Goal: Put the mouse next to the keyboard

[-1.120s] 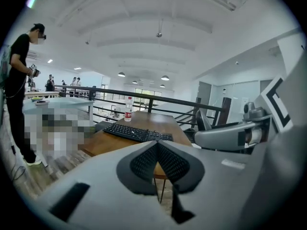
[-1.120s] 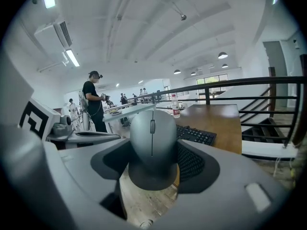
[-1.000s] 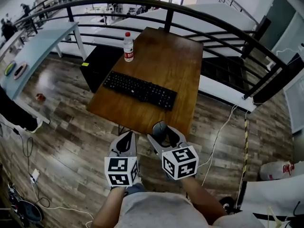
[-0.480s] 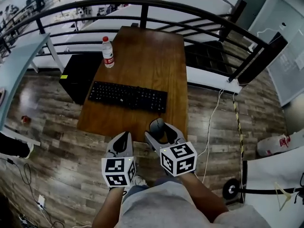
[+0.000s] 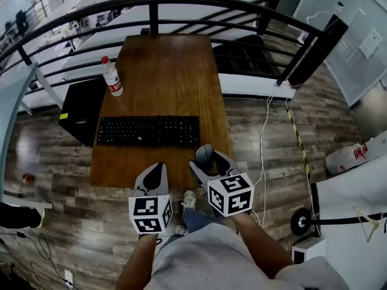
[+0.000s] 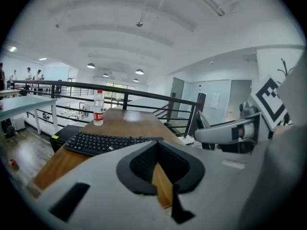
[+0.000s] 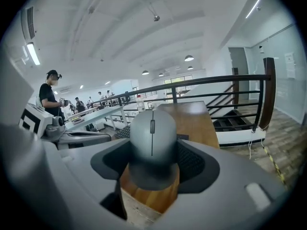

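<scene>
The right gripper is clamped on the grey mouse. One jaw presses each flank, so the scroll wheel faces up and the nose points towards the keyboard, which suits setting it down flat. The mouse sits over the wooden table, just off the keyboard's right end and slightly nearer the person, so the task looks close to done. The left gripper hangs beside the keyboard's near edge, its jaws drawn together on nothing. It seems to be kept out of the way because one tool is enough for this job. A water bottle stands well beyond the keyboard's far left corner and clear of the work. No view shows whether the mouse's underside touches the wood or hovers above it, since the jaws and the mouse's own body cover that gap. The mouse's rear is lost behind the gripper in the head view, and its front is blurred in the right gripper view.
</scene>
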